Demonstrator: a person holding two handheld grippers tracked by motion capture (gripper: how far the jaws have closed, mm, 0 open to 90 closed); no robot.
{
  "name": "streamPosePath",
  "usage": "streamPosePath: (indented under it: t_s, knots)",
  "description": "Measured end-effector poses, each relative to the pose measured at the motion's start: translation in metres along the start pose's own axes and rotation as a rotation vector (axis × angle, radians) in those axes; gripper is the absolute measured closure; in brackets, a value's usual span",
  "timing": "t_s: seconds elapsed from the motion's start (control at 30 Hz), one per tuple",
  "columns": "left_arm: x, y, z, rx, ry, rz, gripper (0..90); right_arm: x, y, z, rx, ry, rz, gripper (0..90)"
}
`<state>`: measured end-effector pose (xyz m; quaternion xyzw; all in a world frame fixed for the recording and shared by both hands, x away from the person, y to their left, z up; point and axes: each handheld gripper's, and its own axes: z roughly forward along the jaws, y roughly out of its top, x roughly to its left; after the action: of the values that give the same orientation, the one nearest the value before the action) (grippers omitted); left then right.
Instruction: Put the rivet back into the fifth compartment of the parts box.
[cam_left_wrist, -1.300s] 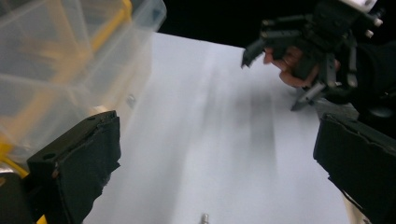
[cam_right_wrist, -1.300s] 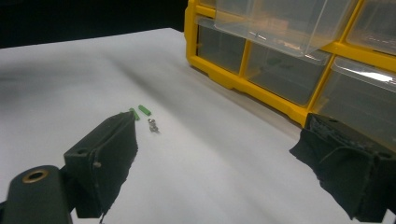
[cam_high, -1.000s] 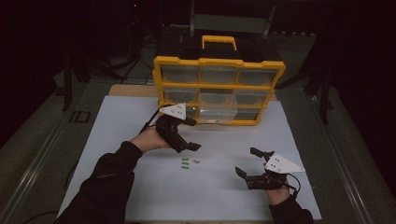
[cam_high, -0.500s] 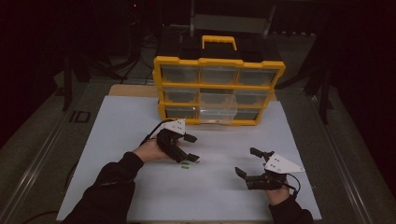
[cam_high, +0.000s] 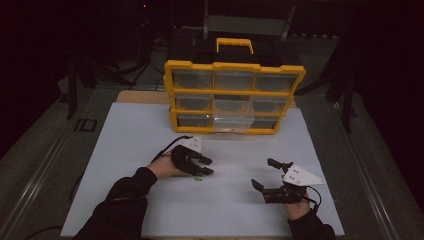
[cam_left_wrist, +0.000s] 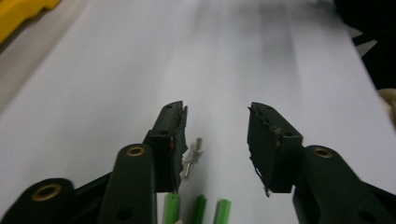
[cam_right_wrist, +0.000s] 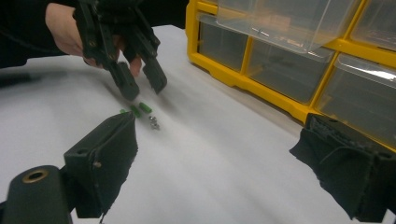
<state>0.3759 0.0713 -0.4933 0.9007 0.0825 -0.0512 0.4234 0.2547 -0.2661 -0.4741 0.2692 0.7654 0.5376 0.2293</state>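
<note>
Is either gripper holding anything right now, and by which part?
Nothing is held. The left gripper has been closing over a small metal screw and green wall plugs, pads not touching them. The right gripper is open on nothing.

This looks like a lab or workshop set up for recording. A table (cam_high: 325, 150) at the centre of the frame is covered with a plain white sheet (cam_high: 150, 140). At upper centre stands a yellow parts organizer (cam_high: 234, 95) with clear drawers and a carry handle. The surroundings are dark: black stands (cam_high: 75, 85) rise at the left and right edges, and a metal frame (cam_high: 245, 22) sits at top centre behind the organizer.
</note>
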Motion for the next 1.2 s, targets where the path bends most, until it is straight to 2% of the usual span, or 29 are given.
streamPosePath:
  t_s: [0.2,0.53,0.73,0.93,1.2]
  knots:
    - [0.004,-0.007,0.008,0.040,0.005,-0.002,64.9,0.000,0.000,0.000,0.000,0.001,0.001,11.3]
    - [0.009,-0.013,0.023,0.100,0.025,-0.018,73.9,-0.001,-0.001,0.000,0.003,0.001,0.003,11.3]
    - [0.011,-0.014,0.025,0.101,0.032,-0.024,79.7,-0.001,-0.001,0.000,0.002,0.001,0.004,11.3]
    - [0.011,-0.013,0.025,0.109,0.034,-0.017,80.6,-0.001,-0.001,0.001,0.003,0.000,0.002,11.3]
    - [0.012,-0.013,0.024,0.097,0.026,-0.032,81.3,-0.001,-0.001,0.001,0.002,0.000,0.003,11.3]
